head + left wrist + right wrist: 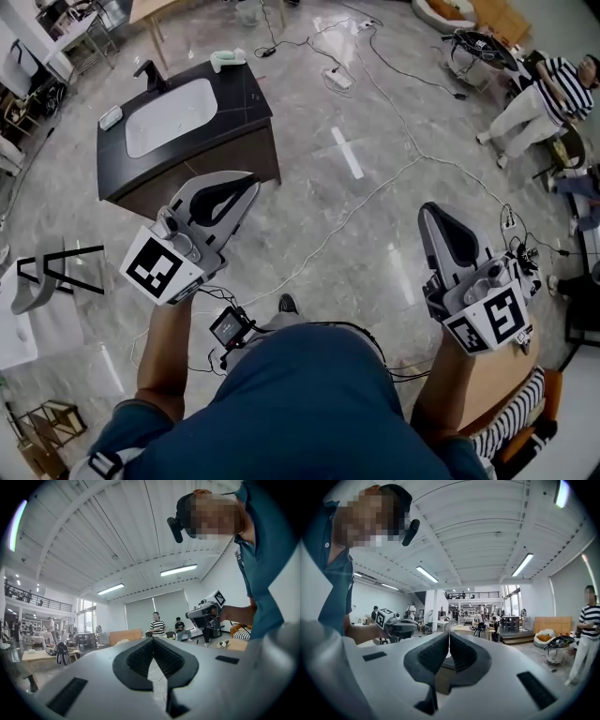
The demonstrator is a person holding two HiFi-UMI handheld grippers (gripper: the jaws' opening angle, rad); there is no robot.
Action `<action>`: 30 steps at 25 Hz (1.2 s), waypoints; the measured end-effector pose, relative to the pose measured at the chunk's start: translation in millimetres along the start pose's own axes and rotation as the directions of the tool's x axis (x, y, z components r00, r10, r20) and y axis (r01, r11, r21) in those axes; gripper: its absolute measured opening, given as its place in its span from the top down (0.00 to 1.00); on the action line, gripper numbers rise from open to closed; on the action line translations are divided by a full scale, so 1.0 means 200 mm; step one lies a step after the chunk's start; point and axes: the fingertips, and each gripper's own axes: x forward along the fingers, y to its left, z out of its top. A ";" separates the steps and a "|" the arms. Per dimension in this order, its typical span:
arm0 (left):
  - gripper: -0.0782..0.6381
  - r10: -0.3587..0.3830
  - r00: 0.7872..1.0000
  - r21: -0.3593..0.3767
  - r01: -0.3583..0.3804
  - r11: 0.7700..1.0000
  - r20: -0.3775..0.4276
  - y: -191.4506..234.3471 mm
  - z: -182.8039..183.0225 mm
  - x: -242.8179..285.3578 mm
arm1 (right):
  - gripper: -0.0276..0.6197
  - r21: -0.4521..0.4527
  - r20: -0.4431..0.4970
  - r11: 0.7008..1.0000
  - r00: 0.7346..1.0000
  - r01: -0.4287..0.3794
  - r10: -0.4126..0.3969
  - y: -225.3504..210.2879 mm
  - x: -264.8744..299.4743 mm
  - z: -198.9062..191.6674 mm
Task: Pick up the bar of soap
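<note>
In the head view a dark vanity counter (246, 108) with a white basin (171, 114) and a black tap (152, 73) stands ahead on the left. A small pale bar (111, 117), possibly the soap, lies on its left corner. A pale green item (228, 59) sits at its far corner. My left gripper (246, 183) hangs level just short of the counter's near edge, shut and empty. My right gripper (433, 211) is over the bare floor to the right, shut and empty. Each gripper view shows its own closed tips (152, 639) (447, 634) and the other gripper (206, 611) (393, 619).
Cables (375, 187) run across the marble floor. A seated person in a striped top (539, 89) is at the far right. A black-framed stand (56, 267) is at the left, and a wooden surface (497, 375) lies under my right hand.
</note>
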 end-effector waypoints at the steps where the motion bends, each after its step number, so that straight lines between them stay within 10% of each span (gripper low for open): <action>1: 0.89 -0.001 1.000 0.002 0.001 1.000 0.003 0.04 -0.01 -0.01 | 0.93 -0.003 0.000 1.000 1.000 0.000 0.000 0.01 0.04 0.00; 14: 0.89 0.061 0.998 -0.030 -0.061 0.998 -0.014 0.32 -0.14 -0.01 | 0.93 -0.004 -0.034 0.998 0.997 -0.066 0.066 -0.07 0.38 -0.05; 30: 0.89 0.180 0.978 0.014 -0.180 0.984 -0.101 0.42 -0.11 0.50 | 0.93 0.034 0.013 0.980 0.981 -0.195 0.195 -0.71 0.52 -0.10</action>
